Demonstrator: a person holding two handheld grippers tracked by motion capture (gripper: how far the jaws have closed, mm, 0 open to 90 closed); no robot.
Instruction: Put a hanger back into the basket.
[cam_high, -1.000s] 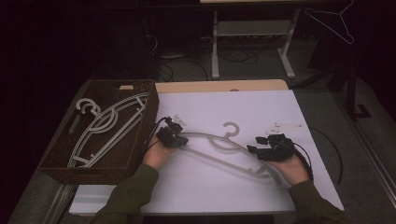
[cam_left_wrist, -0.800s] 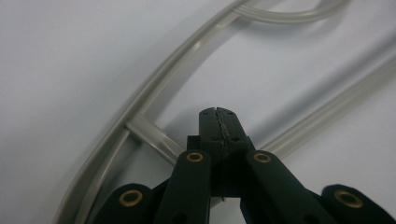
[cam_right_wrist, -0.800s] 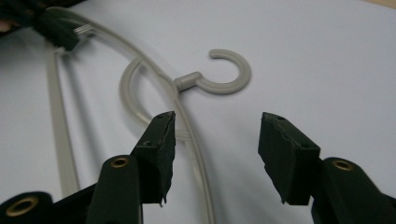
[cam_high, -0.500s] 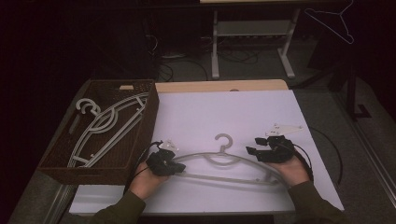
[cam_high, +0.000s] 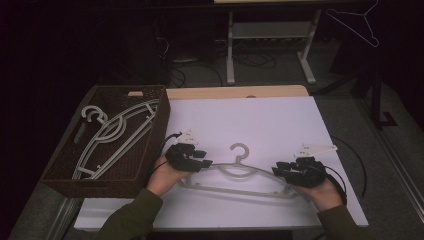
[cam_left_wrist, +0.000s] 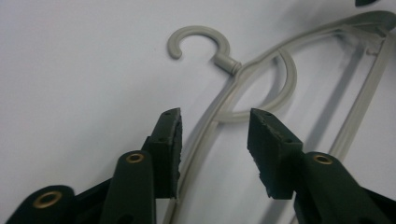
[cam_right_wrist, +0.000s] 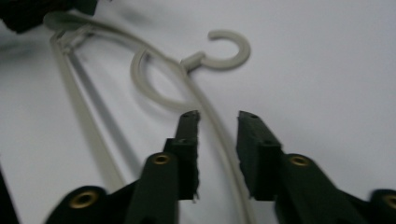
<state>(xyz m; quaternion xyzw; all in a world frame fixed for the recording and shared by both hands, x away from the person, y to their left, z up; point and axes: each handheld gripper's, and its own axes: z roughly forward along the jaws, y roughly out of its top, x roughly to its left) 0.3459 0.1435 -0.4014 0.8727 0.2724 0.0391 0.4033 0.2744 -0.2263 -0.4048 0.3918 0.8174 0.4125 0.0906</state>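
Note:
A pale grey plastic hanger (cam_high: 235, 189) lies flat on the white table (cam_high: 260, 120), its hook (cam_high: 239, 149) pointing away from me. My left gripper (cam_high: 204, 163) is at the hanger's left shoulder. In the left gripper view the hanger's arm (cam_left_wrist: 205, 135) runs between that gripper's (cam_left_wrist: 215, 123) open jaws without a grip. My right gripper (cam_high: 278, 171) sits at the right shoulder. Its own view shows this gripper (cam_right_wrist: 218, 122) open too, straddling the arm (cam_right_wrist: 212, 116) below the hook (cam_right_wrist: 233, 46).
A dark woven basket (cam_high: 156, 137) stands at the table's left edge with several similar hangers (cam_high: 112, 132) in it. A wire hanger (cam_high: 357, 22) hangs at the far right, beyond the table. A metal stand (cam_high: 230, 55) is behind the table.
The hanger swung from slanted to level across the table. My left hand came toward the front edge, then eased back a little. The right hand barely moved.

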